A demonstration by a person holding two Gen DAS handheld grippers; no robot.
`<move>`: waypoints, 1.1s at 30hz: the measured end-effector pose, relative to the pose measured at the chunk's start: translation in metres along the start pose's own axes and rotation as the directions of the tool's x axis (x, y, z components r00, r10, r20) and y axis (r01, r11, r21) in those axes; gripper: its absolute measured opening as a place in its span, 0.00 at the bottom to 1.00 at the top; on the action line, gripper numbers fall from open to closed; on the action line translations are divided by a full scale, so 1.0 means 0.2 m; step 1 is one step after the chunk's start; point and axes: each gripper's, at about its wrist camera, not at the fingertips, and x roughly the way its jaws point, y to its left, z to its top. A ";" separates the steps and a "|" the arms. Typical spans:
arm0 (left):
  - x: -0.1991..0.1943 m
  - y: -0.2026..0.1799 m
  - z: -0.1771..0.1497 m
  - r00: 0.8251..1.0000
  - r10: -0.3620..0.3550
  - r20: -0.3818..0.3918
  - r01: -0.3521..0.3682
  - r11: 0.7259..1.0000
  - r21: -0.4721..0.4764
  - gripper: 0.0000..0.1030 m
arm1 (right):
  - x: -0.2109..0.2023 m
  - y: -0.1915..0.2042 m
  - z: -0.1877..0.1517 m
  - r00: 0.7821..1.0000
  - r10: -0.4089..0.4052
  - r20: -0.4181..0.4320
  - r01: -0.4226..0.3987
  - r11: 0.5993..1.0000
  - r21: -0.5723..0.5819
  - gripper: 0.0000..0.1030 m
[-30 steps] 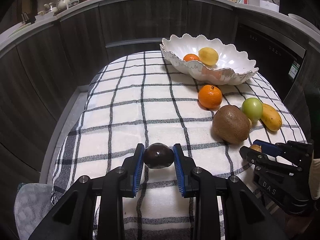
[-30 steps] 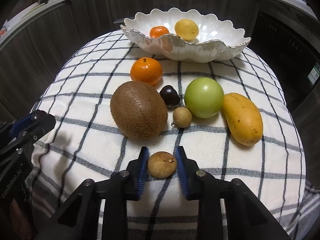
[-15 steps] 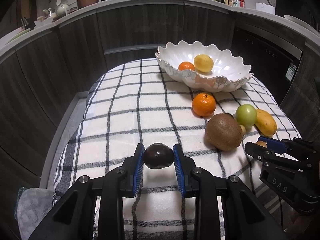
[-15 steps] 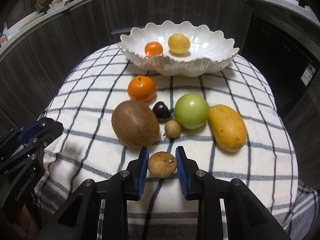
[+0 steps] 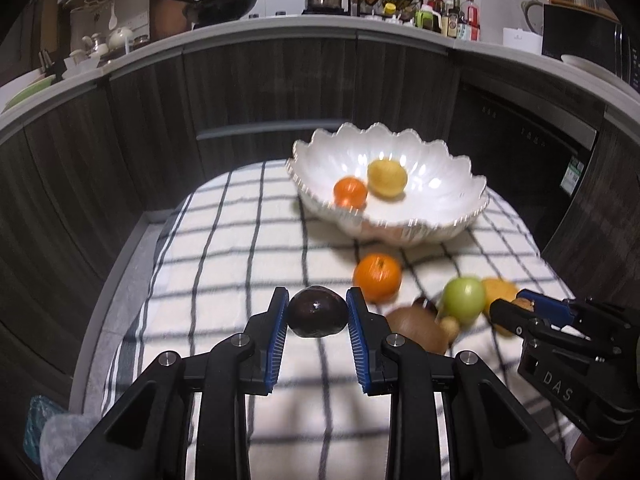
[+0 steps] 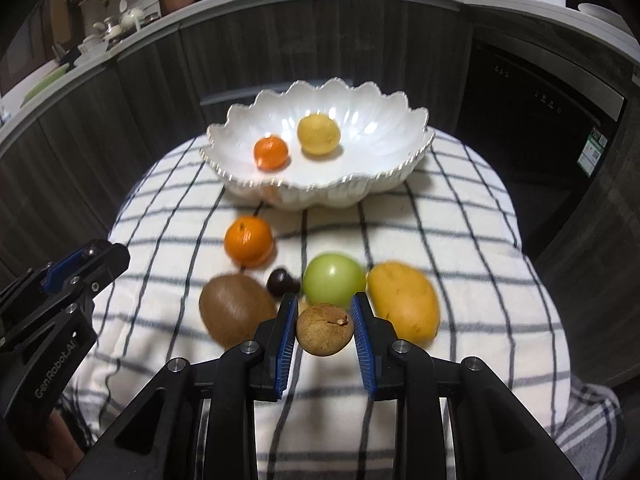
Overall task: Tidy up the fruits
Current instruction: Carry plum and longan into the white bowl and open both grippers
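Observation:
My left gripper (image 5: pixel 317 312) is shut on a dark purple round fruit (image 5: pixel 317 317), held above the checked cloth. My right gripper (image 6: pixel 325 326) is shut on a small tan longan (image 6: pixel 325 330), also lifted off the cloth. A white scalloped bowl (image 6: pixel 384 184) at the far end holds a small orange (image 6: pixel 271 153) and a yellow lemon (image 6: pixel 318 135). On the cloth lie a tangerine (image 6: pixel 249 241), a brown kiwi (image 6: pixel 234 306), a small dark fruit (image 6: pixel 281 282), a green apple (image 6: pixel 334 280) and a yellow mango (image 6: pixel 404 300).
The table is covered by a white cloth with dark checks (image 5: pixel 224 248) and drops off on all sides. Dark cabinets (image 5: pixel 280 88) curve around behind it. A counter with pots and bottles (image 5: pixel 400 4) runs along the top.
Both grippers have risen with their fruits and tilted up, so the bowl and table now sit lower and farther in both views. The fruits on the cloth have not moved.

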 end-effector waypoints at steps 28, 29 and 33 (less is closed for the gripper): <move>0.58 -0.14 0.55 0.997 -0.075 0.000 0.075 0.997 0.017 0.29 | 0.38 -0.16 0.63 0.997 -0.057 0.053 0.056 0.998 0.034 0.28; 0.60 -0.15 0.55 0.997 -0.077 -0.008 0.077 0.997 0.015 0.29 | 0.40 -0.17 0.64 0.998 -0.056 0.043 0.055 0.998 0.035 0.28; 0.66 -0.16 0.54 0.996 -0.076 -0.036 0.077 0.997 0.019 0.29 | 0.47 -0.18 0.64 0.999 -0.044 0.014 0.043 0.998 0.040 0.28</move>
